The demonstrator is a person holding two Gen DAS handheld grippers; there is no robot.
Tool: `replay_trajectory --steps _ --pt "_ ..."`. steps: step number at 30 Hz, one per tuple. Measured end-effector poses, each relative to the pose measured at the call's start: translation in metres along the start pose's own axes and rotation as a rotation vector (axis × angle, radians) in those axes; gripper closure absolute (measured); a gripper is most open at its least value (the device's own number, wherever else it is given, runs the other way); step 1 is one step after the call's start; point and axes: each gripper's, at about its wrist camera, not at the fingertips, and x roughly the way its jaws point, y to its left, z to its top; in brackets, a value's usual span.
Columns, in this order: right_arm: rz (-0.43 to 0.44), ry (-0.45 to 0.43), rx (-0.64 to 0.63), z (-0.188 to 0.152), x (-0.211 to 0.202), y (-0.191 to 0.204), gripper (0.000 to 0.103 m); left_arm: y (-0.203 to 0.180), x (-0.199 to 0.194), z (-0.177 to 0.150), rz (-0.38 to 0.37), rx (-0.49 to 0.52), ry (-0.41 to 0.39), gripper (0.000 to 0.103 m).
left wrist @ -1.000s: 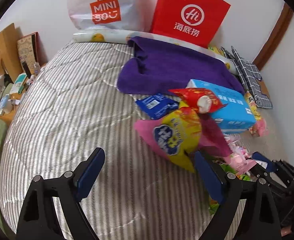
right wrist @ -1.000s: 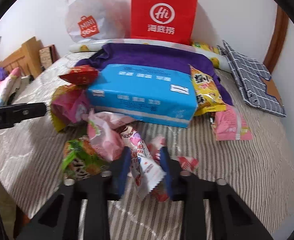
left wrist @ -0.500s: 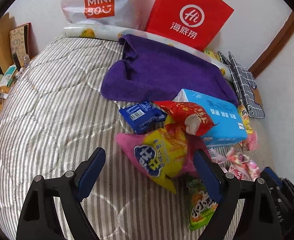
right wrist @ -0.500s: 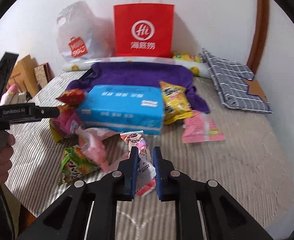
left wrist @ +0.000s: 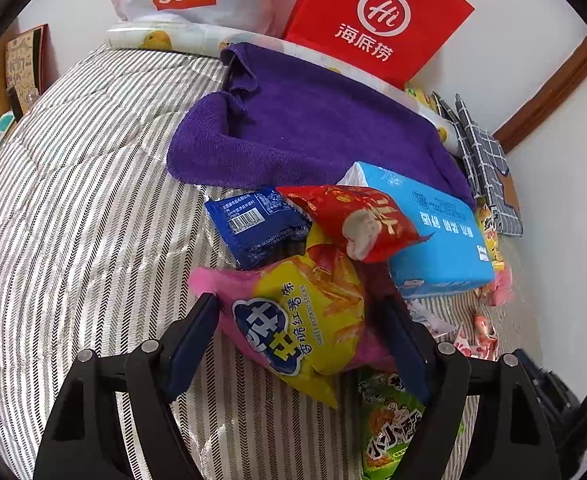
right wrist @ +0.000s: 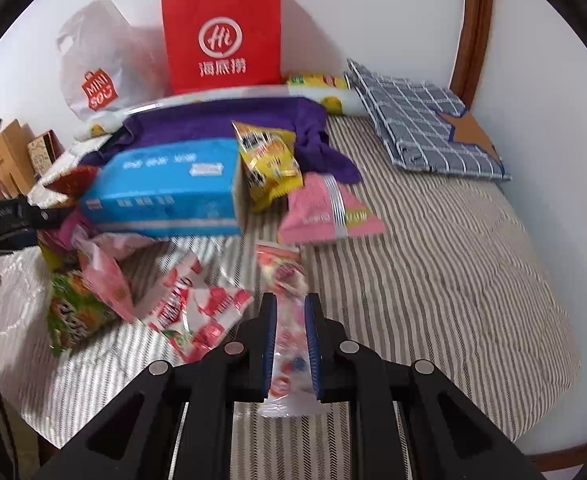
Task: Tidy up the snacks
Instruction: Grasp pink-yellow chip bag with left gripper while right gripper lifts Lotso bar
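Observation:
A pile of snack packets lies on a striped bed. My left gripper [left wrist: 301, 328] is open, its fingers on either side of a yellow and pink sweet potato sticks bag [left wrist: 301, 324]. Beyond it lie a red packet [left wrist: 357, 220], a blue packet [left wrist: 257, 220] and a blue tissue box [left wrist: 433, 232]. My right gripper [right wrist: 289, 320] is shut on a pink and white candy packet [right wrist: 285, 280] and holds it above the bed. A red and white packet [right wrist: 193, 308] and a green packet [right wrist: 73, 312] lie to its left.
A purple towel [left wrist: 305, 120], a red paper bag [right wrist: 221, 36] and a white Miniso bag [right wrist: 97, 60] sit at the back by the wall. A checked grey cushion [right wrist: 421, 124] lies at the right. A pink packet [right wrist: 329, 212] and yellow packet [right wrist: 269, 160] lie mid-bed.
My left gripper has moved forward around the sweet potato sticks bag. My right gripper closed on the candy packet, lifted it and moved right.

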Motion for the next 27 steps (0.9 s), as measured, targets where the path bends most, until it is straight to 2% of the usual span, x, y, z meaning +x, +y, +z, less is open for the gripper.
replay_trajectory --steps 2,9,11,13,16,18,27 --pt "-0.004 0.016 0.009 -0.004 0.005 -0.003 0.089 0.000 -0.001 0.000 0.002 0.001 -0.013 0.029" --pt "-0.003 0.045 0.033 -0.008 0.009 -0.011 0.087 -0.002 -0.005 0.000 -0.003 0.012 -0.022 0.034" --pt "-0.003 0.042 0.037 -0.008 0.007 -0.011 0.081 -0.001 -0.007 0.000 -0.011 0.010 -0.021 0.035" --pt "-0.003 0.036 0.039 -0.007 0.005 -0.012 0.070 0.000 -0.009 0.000 -0.014 0.010 -0.020 0.036" --pt "0.000 0.021 0.044 -0.006 0.000 -0.014 0.058 0.001 -0.011 -0.002 -0.018 0.011 -0.018 0.038" --pt "-0.004 0.014 0.052 -0.006 -0.002 -0.016 0.055 0.001 -0.013 -0.003 -0.019 0.011 -0.020 0.039" --pt "0.026 0.007 0.088 -0.004 0.001 -0.022 0.055 0.005 -0.023 -0.005 -0.016 0.018 -0.028 0.045"
